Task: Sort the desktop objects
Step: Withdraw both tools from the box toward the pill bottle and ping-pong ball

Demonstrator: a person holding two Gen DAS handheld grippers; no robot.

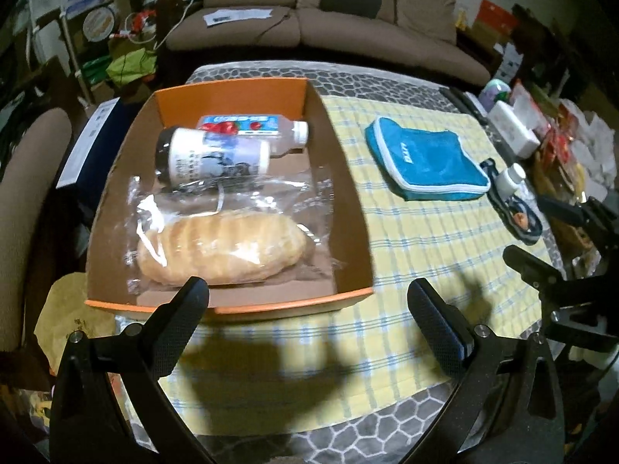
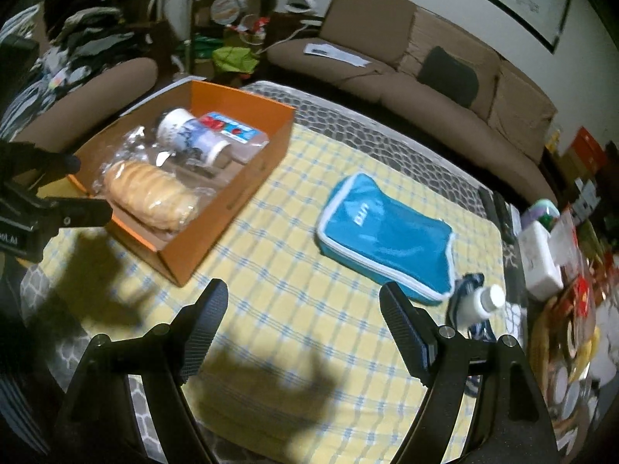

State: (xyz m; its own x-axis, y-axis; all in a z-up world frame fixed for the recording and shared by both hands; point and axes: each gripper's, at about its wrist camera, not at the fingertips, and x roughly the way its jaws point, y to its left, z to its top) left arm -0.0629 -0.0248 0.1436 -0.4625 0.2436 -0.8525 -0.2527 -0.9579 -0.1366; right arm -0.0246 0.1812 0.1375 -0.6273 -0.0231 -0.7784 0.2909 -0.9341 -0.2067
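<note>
**Half sorted: food in the box, pouch and small bottle left out**

Held the left black two-finger gripper [image 1: 307, 288] wide open, with nothing between its fingers. Held the right black two-finger gripper [image 2: 302, 290] wide open too, also with nothing in it. Hung both above the yellow checked cloth [image 1: 406, 255], touching none of the things.

Found three things already inside the orange cardboard box [image 1: 232, 91]:
- a long loaf of bread in a clear plastic bag [image 1: 220, 251] at the near end
- a white bottle with a dark cap [image 1: 214, 154] lying on its side behind the bread
- a clear bottle with a red and blue label [image 1: 251, 125] by the far wall

Judged that part as done.

Found more left out on the cloth. Saw a flat blue zip pouch with white edging [image 2: 387, 239] well apart from the box, off to the right. Saw a small white bottle with a white cap [image 2: 481, 303] just beside the pouch's near corner, next to a dark blue cord [image 1: 518, 218]. Could not tell whether the heap of packets and boxes [image 2: 541, 263] at the right edge of the table belonged to the job.

Guessed the pouch or the small bottle as the likely next pick, both nearer to the right black two-finger gripper.
</note>
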